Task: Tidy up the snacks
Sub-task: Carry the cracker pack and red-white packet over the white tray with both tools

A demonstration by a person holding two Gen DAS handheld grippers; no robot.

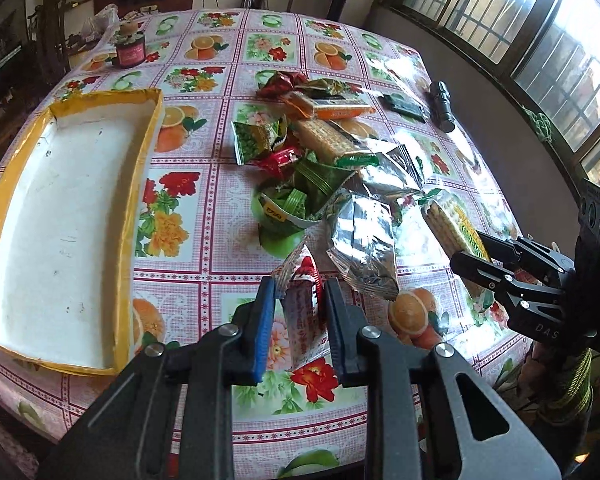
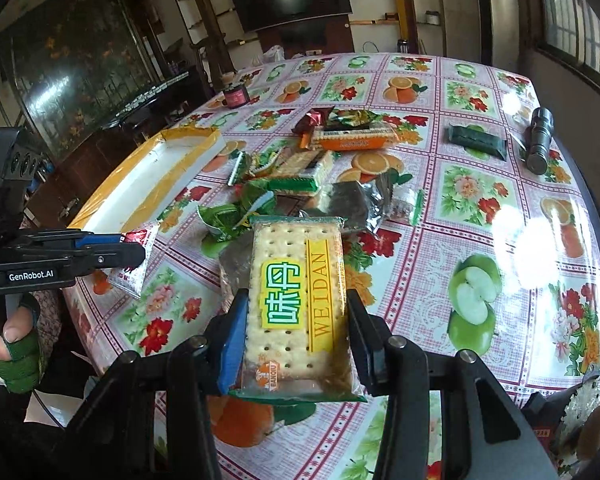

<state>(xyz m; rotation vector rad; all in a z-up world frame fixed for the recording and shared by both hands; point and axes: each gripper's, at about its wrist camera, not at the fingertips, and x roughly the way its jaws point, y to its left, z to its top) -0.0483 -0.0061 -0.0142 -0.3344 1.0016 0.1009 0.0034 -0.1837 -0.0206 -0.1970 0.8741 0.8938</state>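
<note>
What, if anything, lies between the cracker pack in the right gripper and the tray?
The cracker pack is held in the right gripper. Between it and the tray sit green wrappers and the left gripper with its red sachet.

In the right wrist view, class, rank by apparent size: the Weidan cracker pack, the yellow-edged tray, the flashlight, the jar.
1. Weidan cracker pack, though nearness to the camera inflates it
2. Yellow-edged tray
3. Flashlight
4. Jar

"WEIDAN", "BANGIU" on cracker pack (image 2: 298, 308), "GenRobot.AI" on left tongs (image 2: 112, 254)
</note>
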